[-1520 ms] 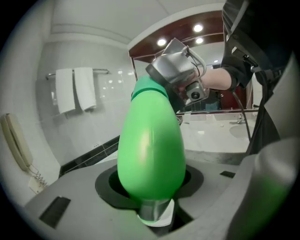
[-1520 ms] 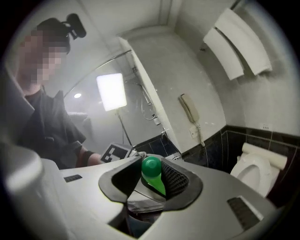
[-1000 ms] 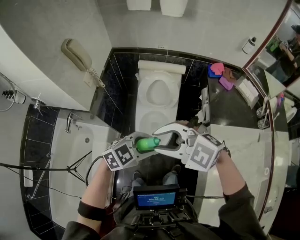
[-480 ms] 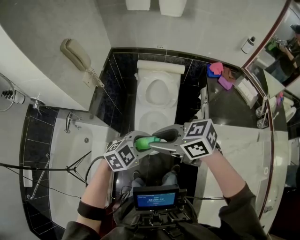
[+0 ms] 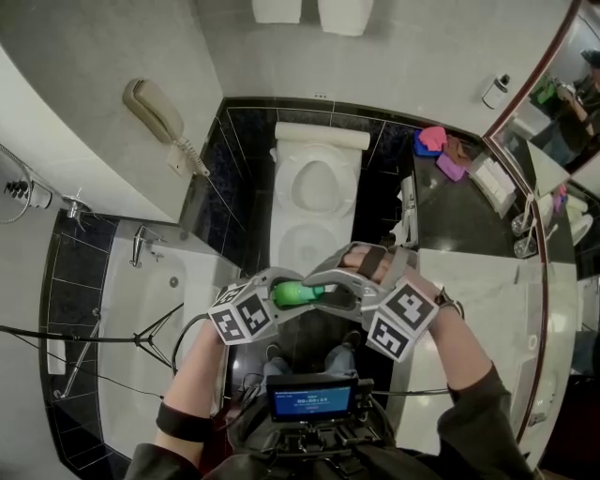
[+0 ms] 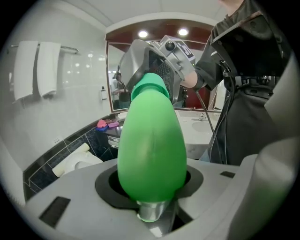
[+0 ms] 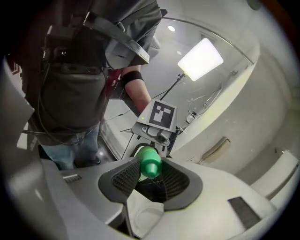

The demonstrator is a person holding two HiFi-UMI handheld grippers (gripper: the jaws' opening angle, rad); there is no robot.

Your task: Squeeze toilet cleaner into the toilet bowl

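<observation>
Holding the green toilet cleaner bottle [image 6: 150,140] in the left gripper [image 5: 274,292], we have its jaws clamped on the fat body of the bottle. The bottle lies roughly level in the air in front of us, with its neck pointing to our right. The right gripper [image 5: 316,287] meets it there: its jaws have just been closing, the bottle's green cap [image 7: 150,167] stands between their ribbed pads, and the pads touch it on both sides. The cap is on, and the right jaws wrap that end of the bottle, so both grippers crowd around it. The toilet [image 5: 305,236] stands beyond the two grippers on black floor tiles [image 5: 375,187], its bowl [image 5: 298,178] well apart from the bottle and not under the neck. Just below the grippers we see our shoes [image 5: 342,354] on the dark floor, and nearer us a small screen [image 5: 312,396] at our chest. To our left lies the bathtub [image 5: 122,328] with its tap [image 5: 142,246], and above it a telephone handset [image 5: 155,108] hangs on the grey wall. To our right runs a pale desk [image 5: 487,300]; further along, a dark desk [image 5: 450,211] carries a pink cloth [image 5: 436,137] and a purple cloth [image 5: 453,167], beside the curved mirror [image 5: 562,103]. Two white towels [image 5: 347,13] hang on the wall behind the toilet.
</observation>
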